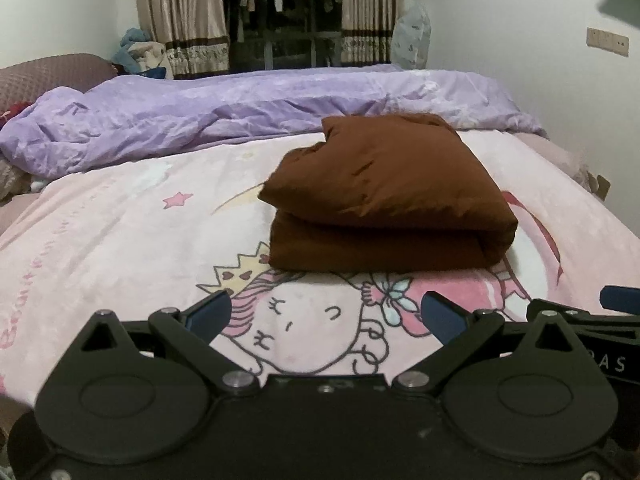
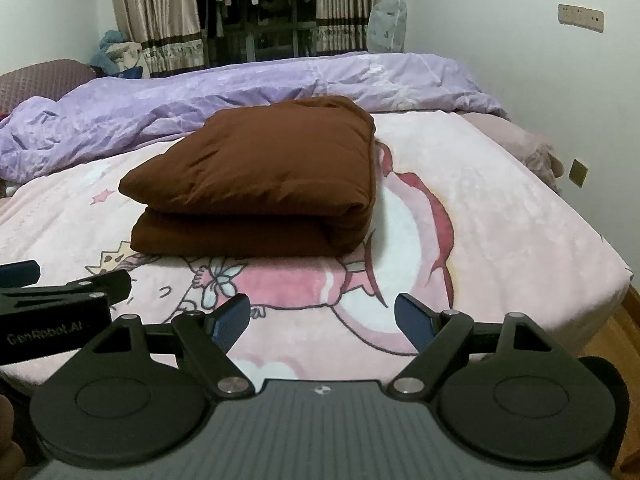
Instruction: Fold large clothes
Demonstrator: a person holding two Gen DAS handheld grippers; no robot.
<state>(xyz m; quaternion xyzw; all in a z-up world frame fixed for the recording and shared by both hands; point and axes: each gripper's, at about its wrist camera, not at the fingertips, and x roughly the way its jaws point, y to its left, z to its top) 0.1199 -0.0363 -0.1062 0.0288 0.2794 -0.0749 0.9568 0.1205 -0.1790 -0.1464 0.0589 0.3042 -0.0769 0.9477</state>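
Folded brown padded jacket (image 2: 256,176) rests mid-bed (image 2: 500,216), apparently finished, so left tongs (image 1: 326,314) and right tongs (image 2: 322,318) hover released at the near edge.

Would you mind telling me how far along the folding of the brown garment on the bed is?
It looks essentially done: the brown garment lies doubled over into a compact two-layer bundle on the pink blanket. Nothing is in hand: the left gripper and right gripper are both open, short of the bundle and apart from it. At most some squaring of the looser left edge seems left; no other unfolded garment shows on the blanket.
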